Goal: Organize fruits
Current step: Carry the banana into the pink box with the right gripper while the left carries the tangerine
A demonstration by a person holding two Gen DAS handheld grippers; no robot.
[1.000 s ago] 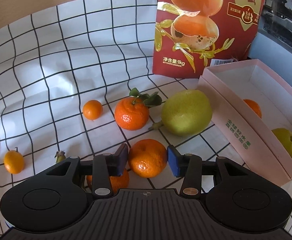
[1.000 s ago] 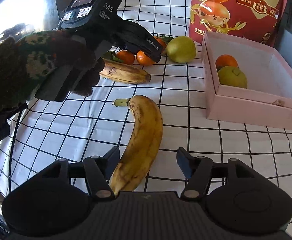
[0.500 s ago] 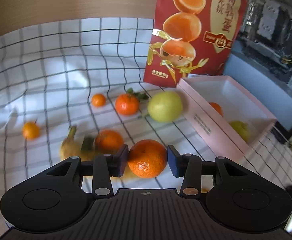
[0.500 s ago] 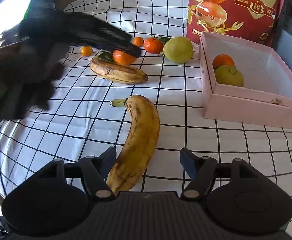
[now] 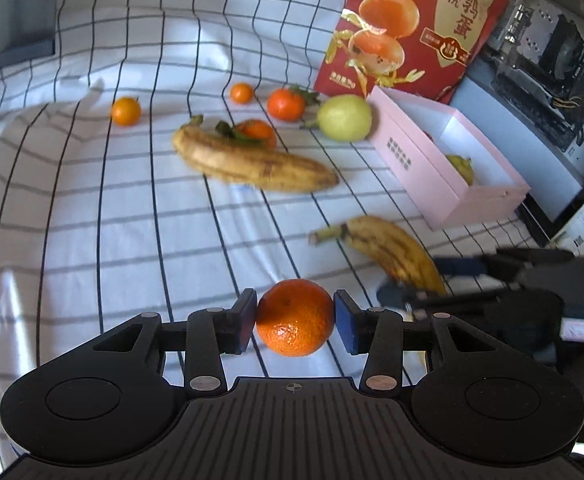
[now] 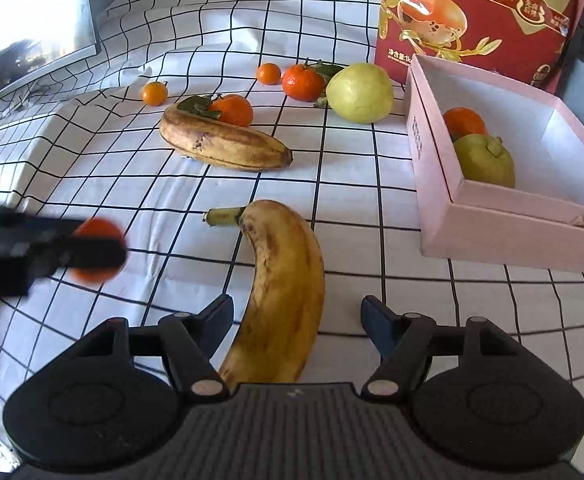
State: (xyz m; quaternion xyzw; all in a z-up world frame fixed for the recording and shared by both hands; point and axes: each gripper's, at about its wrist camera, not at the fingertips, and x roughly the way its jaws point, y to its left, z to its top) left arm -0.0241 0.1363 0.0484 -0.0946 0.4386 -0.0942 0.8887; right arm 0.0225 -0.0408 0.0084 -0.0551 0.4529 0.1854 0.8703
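My left gripper (image 5: 295, 316) is shut on a mandarin (image 5: 295, 322) and holds it above the checked cloth; it shows blurred at the left of the right wrist view (image 6: 96, 250). My right gripper (image 6: 296, 320) is open, its fingers on either side of a yellow banana (image 6: 282, 292) lying on the cloth. The pink box (image 6: 503, 224) at the right holds a mandarin (image 6: 464, 121) and a green pear (image 6: 483, 160). A second banana (image 6: 224, 142), a loose pear (image 6: 359, 93) and several small mandarins lie further back.
A red snack bag (image 6: 475, 12) stands behind the box. A monitor (image 6: 32, 20) stands at the far left and a computer case (image 5: 551, 60) at the right. The checked cloth (image 6: 112, 168) is wrinkled over a raised step at the left.
My left gripper has lifted the mandarin off the cloth and pulled back toward the near left. My right gripper has stayed open over the banana.
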